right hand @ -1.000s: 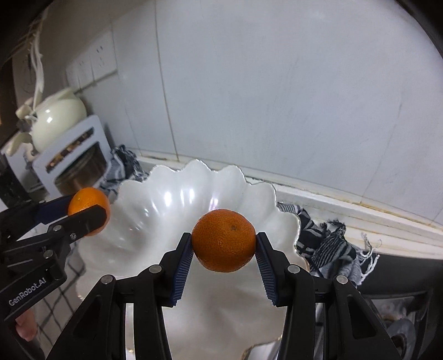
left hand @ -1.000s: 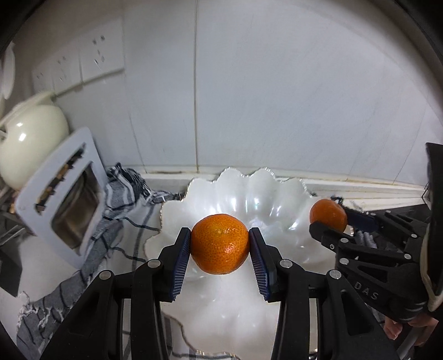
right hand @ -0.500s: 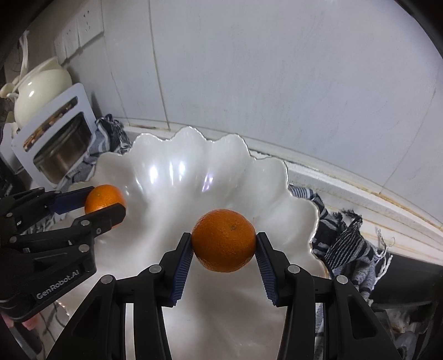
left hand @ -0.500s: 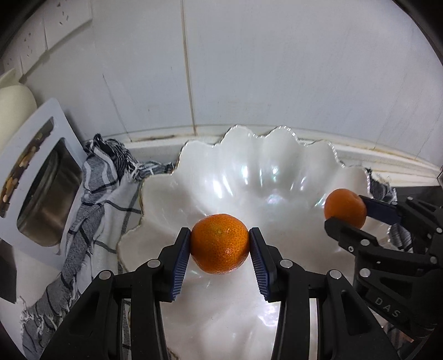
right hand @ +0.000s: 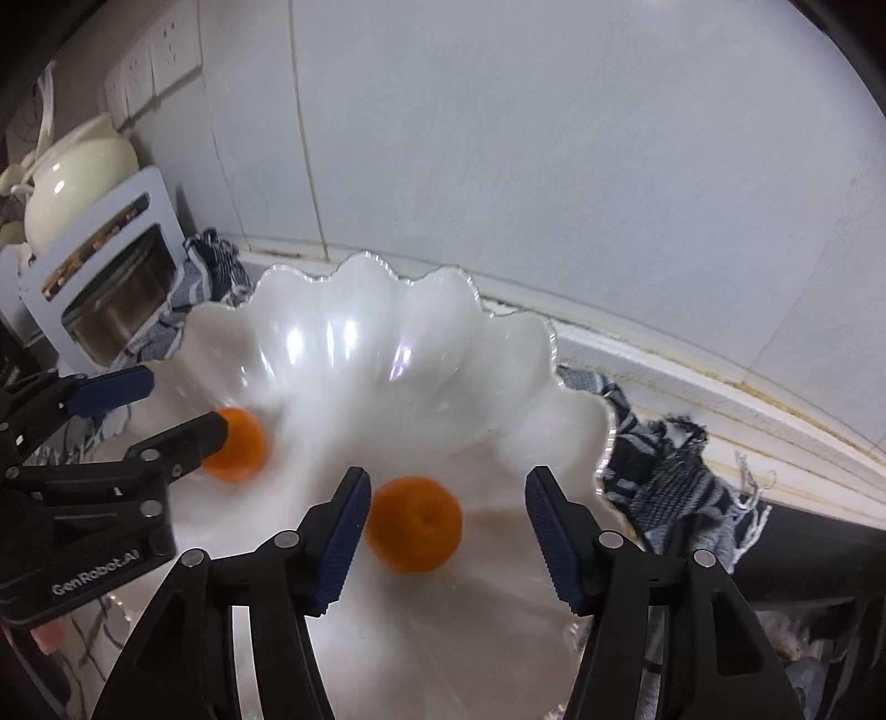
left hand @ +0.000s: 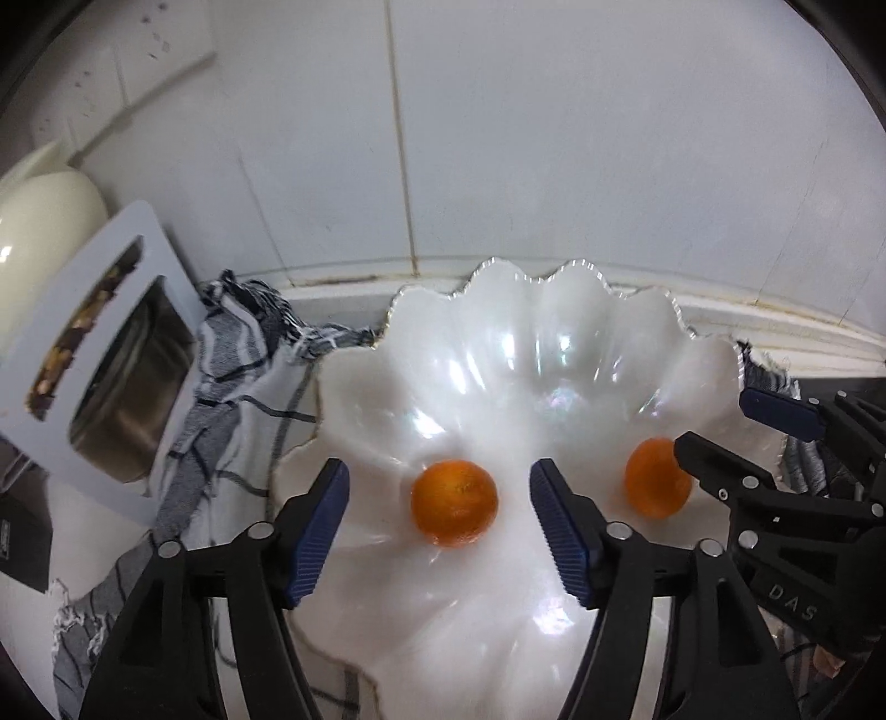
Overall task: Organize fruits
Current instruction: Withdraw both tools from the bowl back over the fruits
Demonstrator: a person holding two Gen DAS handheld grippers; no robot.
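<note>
Drop-off step: both grippers, left [left hand: 440, 531] and right [right hand: 447, 531], had jaws opening, each orange [left hand: 454, 503] loose in the scalloped bowl [left hand: 554, 310]. Next, probably back out without nudging them.

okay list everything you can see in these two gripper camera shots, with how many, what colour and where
oranges: 2, orange, apart inside the bowl, released
bowl: 1, pearly white, scalloped, on the cloth
cloth: 1, grey-and-white check, under the bowl
holder with steel container: 1, white, left of bowl
pot: 1, cream, far left
wall sockets: white, upper left tiles
left gripper: black, blue pads, jaws opening
right gripper: same, jaws opening
</note>
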